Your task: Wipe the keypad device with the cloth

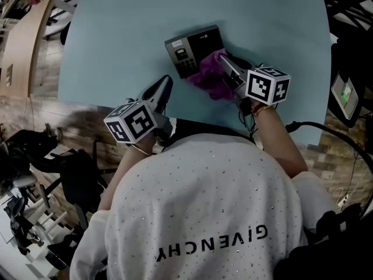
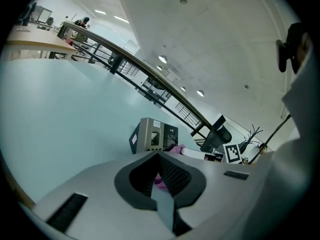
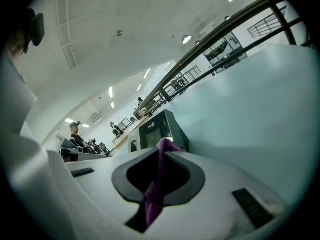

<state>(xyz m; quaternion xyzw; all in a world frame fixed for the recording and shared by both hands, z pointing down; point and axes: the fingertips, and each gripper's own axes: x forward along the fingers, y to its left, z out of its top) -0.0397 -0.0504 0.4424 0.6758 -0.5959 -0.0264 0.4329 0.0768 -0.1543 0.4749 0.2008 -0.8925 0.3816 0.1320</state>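
Note:
The keypad device (image 1: 192, 50) is a dark box with a grey keypad face; it stands on the pale blue table (image 1: 116, 45), seen also in the left gripper view as the keypad device (image 2: 152, 134) and in the right gripper view as the keypad device (image 3: 157, 129). A purple cloth (image 1: 208, 76) lies bunched against its near right side. My right gripper (image 1: 222, 58) is shut on the cloth, and a strand of cloth (image 3: 156, 184) runs between the jaws of the right gripper (image 3: 161, 151). My left gripper (image 1: 165, 81) hovers left of the cloth, near the device's front. The left gripper (image 2: 158, 154) is shut and holds nothing; the cloth (image 2: 177, 148) shows beyond it.
The table's near edge runs just under both grippers, close to the person's white shirt (image 1: 204, 203). Dark bags and chair legs (image 1: 35, 156) crowd the floor at left. A cable (image 1: 332, 134) and a small green-screened unit (image 1: 345, 93) sit off the table's right edge.

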